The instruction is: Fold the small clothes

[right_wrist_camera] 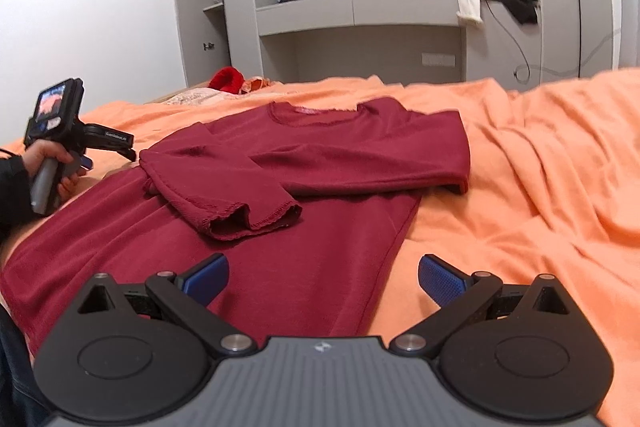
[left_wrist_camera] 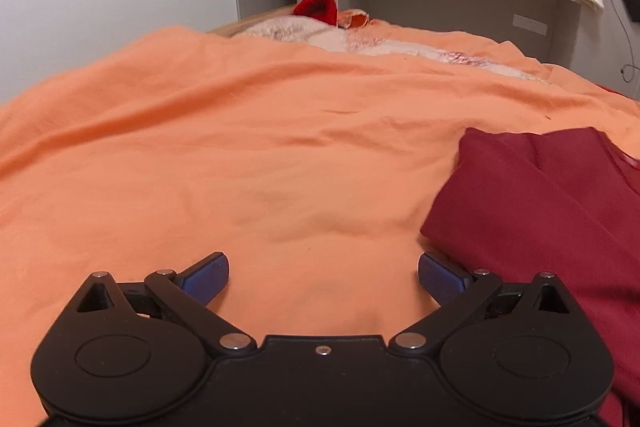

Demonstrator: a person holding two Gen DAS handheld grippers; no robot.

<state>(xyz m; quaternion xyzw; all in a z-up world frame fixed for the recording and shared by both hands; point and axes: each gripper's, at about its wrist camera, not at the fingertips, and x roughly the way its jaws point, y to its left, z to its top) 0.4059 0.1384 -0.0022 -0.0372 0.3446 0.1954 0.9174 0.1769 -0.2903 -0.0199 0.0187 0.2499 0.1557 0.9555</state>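
A dark red long-sleeved top (right_wrist_camera: 280, 187) lies flat on the orange bed cover (right_wrist_camera: 540, 187), both sleeves folded across its chest, neckline at the far end. My right gripper (right_wrist_camera: 323, 277) is open and empty, hovering over the top's near hem and right edge. My left gripper (left_wrist_camera: 323, 277) is open and empty over bare orange cover, just left of the top's left edge (left_wrist_camera: 540, 211). The left gripper also shows in the right wrist view (right_wrist_camera: 86, 163), held in a hand at the top's left side.
A red knitted item (right_wrist_camera: 227, 79) and pale cloth (left_wrist_camera: 320, 35) lie at the bed's far end. A grey headboard shelf unit (right_wrist_camera: 360, 11) stands behind, with a white cloth (right_wrist_camera: 470, 1) hanging on it. Rumpled orange cover spreads to the right.
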